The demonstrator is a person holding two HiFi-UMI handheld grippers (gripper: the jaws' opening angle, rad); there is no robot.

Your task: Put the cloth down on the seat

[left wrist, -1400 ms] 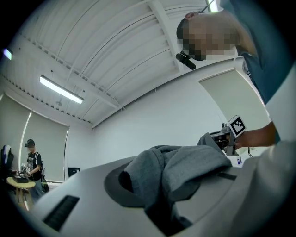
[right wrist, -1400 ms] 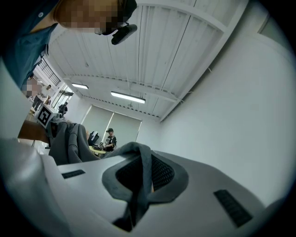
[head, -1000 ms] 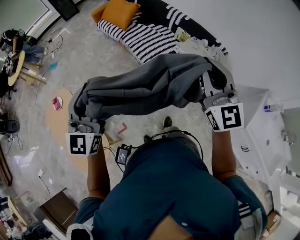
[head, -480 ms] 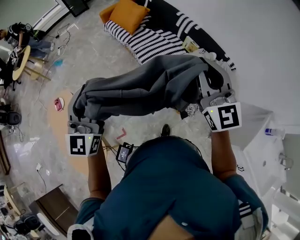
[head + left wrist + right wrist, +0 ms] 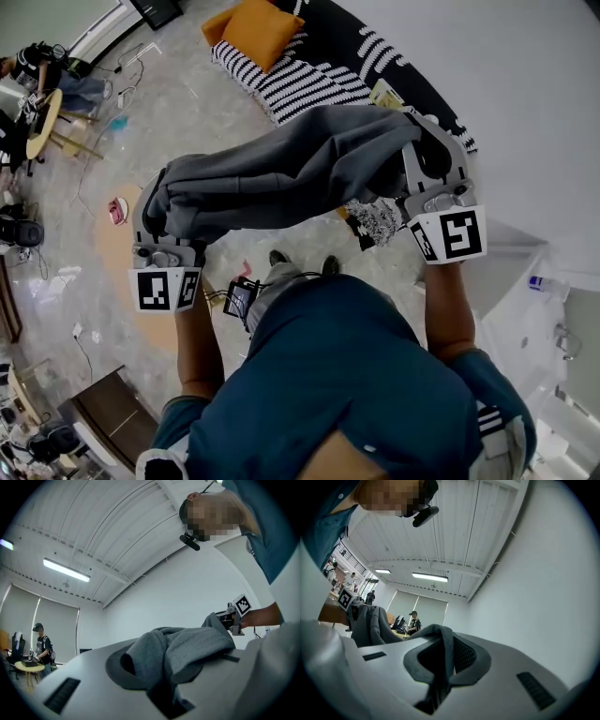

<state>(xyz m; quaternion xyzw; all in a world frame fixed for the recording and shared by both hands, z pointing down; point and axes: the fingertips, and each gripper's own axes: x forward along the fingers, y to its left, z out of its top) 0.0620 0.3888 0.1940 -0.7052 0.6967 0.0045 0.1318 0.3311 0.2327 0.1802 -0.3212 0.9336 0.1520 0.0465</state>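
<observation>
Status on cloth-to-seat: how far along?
Done: pickup. The left claw and right claw are each shut on an end of the grey cloth. In hand: the cloth hangs stretched between them, clear of the floor. Left: it is not yet on the striped seat ahead; lowering and release remain.

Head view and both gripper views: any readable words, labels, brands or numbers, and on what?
No readable text anywhere.
Left marker cube, right marker cube: black-and-white square patterns only, no letters.
Small device at the person's waist: too small to read.
</observation>
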